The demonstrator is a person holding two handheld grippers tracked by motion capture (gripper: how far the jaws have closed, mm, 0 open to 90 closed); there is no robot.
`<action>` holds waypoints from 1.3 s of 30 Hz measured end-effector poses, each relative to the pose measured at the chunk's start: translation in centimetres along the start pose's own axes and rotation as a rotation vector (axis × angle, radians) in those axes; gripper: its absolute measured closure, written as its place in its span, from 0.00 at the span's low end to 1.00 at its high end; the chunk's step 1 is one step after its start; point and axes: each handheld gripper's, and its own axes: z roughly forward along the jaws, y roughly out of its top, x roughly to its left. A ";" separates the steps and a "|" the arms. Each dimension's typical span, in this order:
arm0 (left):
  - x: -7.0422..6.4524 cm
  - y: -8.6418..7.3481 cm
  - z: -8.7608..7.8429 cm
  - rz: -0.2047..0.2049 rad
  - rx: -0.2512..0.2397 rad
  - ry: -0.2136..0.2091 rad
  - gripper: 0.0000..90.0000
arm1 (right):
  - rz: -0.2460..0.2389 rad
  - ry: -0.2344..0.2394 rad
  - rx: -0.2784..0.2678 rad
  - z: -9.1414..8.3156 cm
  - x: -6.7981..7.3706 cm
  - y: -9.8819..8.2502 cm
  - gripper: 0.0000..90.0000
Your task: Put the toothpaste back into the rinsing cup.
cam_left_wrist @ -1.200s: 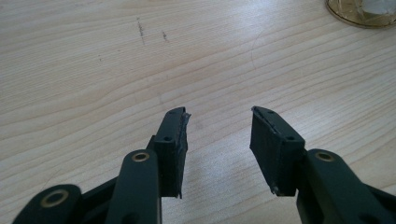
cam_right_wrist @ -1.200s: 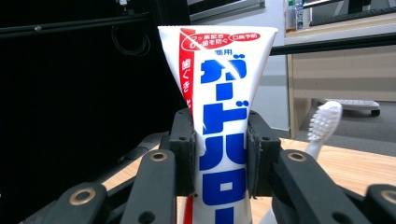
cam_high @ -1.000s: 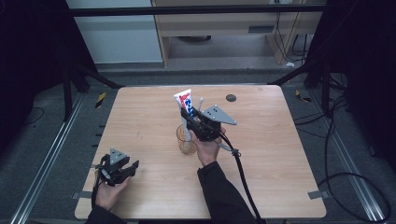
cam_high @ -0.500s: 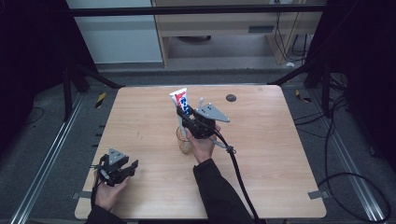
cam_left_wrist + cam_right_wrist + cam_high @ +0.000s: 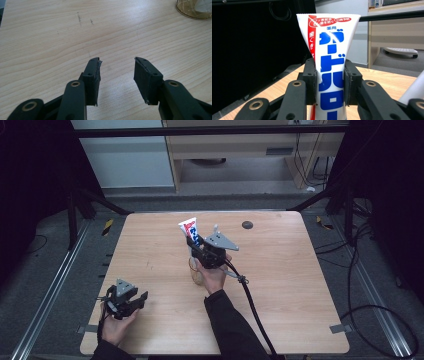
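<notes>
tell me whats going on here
A person at a wooden table holds a gripper in each hand. The right gripper is shut on a toothpaste tube, holding it upright above a glass cup. The left gripper is open with nothing between its jaws, low over the table's near left corner.

Only readable text is on the toothpaste tube (image 5: 329, 62), the one clamped in the right tool (image 5: 329, 75). All Japanese. Big blue katakana running down the front, looks like ガードハロー, bottom char cut off by the frame edge. Small blue 薬用 just above it. Red strip along the top w/ white print, approx フッ素配合 / 歯を防ぐ, then a little box saying 口臭予防. Red band down the left side has white chars, 歯ぐき at the start, rest hidden behind the jaw. From the high view the tube (image 5: 189, 229) is just red/white/blue, print too small to read. No numbers anywhere.
</notes>
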 end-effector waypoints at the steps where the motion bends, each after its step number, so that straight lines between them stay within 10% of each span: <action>1: 0.0 0.0 0.0 0.000 0.000 0.000 0.62 | -0.002 -0.003 0.003 0.1 0.0 -0.1 0.77; 39: -0.1 0.0 0.0 0.008 0.000 0.003 0.62 | -0.044 -0.010 0.072 0.1 0.0 -2.4 0.73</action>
